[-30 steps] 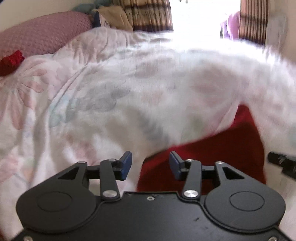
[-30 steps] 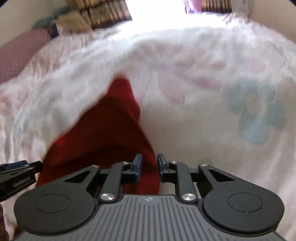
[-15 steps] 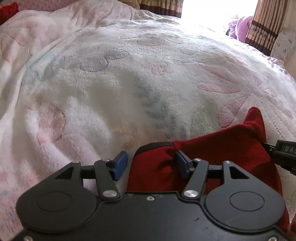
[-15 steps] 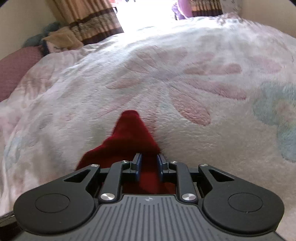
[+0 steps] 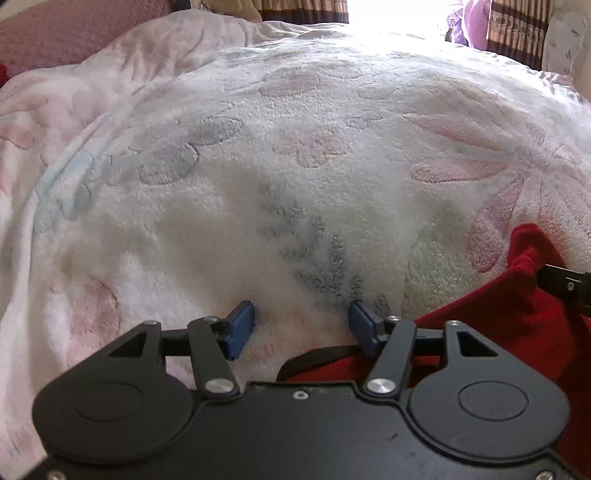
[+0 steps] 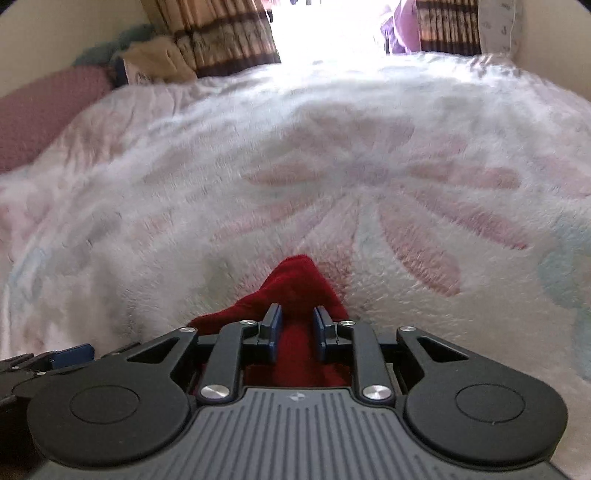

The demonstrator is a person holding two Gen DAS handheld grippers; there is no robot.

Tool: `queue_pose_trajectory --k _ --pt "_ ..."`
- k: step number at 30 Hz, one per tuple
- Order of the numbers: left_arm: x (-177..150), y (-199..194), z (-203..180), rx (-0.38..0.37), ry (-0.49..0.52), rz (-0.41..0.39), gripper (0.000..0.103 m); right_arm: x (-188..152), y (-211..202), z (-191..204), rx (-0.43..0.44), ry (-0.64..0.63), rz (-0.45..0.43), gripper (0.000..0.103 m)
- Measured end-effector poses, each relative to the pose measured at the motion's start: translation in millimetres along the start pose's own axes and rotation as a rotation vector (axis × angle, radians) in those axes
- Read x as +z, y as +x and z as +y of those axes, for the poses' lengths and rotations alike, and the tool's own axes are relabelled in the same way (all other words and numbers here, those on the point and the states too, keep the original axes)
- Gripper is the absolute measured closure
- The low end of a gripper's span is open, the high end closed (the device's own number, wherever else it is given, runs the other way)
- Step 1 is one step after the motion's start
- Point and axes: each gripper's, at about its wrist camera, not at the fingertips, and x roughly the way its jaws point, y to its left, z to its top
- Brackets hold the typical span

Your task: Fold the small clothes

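Note:
A small red garment (image 5: 509, 314) lies on the fluffy floral blanket (image 5: 295, 184) at the lower right of the left wrist view. My left gripper (image 5: 301, 325) is wide open and empty, with the garment's dark edge just below and right of its fingers. In the right wrist view my right gripper (image 6: 297, 325) has its jaws slightly apart around a ridge of the red garment (image 6: 295, 280), whose tip pokes out ahead of the fingers. The right gripper's tip also shows at the right edge of the left wrist view (image 5: 565, 284).
A mauve pillow (image 5: 74, 33) lies at the far left of the bed. Striped curtains (image 6: 221, 33) and a bright window are beyond the bed. A purple item (image 6: 402, 26) sits by the window. The left gripper's blue finger (image 6: 70, 354) shows at the lower left of the right wrist view.
My left gripper opened wider and pulled back off the garment's edge. My right gripper's jaws parted a little around the red cloth, which now lies lower on the blanket.

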Motion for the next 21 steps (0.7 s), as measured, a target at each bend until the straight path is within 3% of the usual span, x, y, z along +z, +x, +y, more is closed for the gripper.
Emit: queue_pose_trajectory --k 8,12,15,19,21 --pt "8 -46 1 0.04 0.052 -0.055 0.045 2 -14 2 0.015 -0.023 -0.008 0.078" --pt "8 -97 17 -0.013 -0.009 -0.079 0.045 8 -42 4 0.051 -0.045 0.01 0.078" --pt "-11 -134 25 0.006 -0.064 -0.12 0.045 9 -70 6 0.096 -0.055 0.024 0.078" --pt "-48 -128 19 -0.066 -0.037 -0.017 0.045 -7 -100 3 0.109 -0.06 0.049 0.078" --pt "-63 -106 8 -0.053 0.006 0.054 0.042 -20 -97 -1 0.1 -0.059 0.081 0.078"
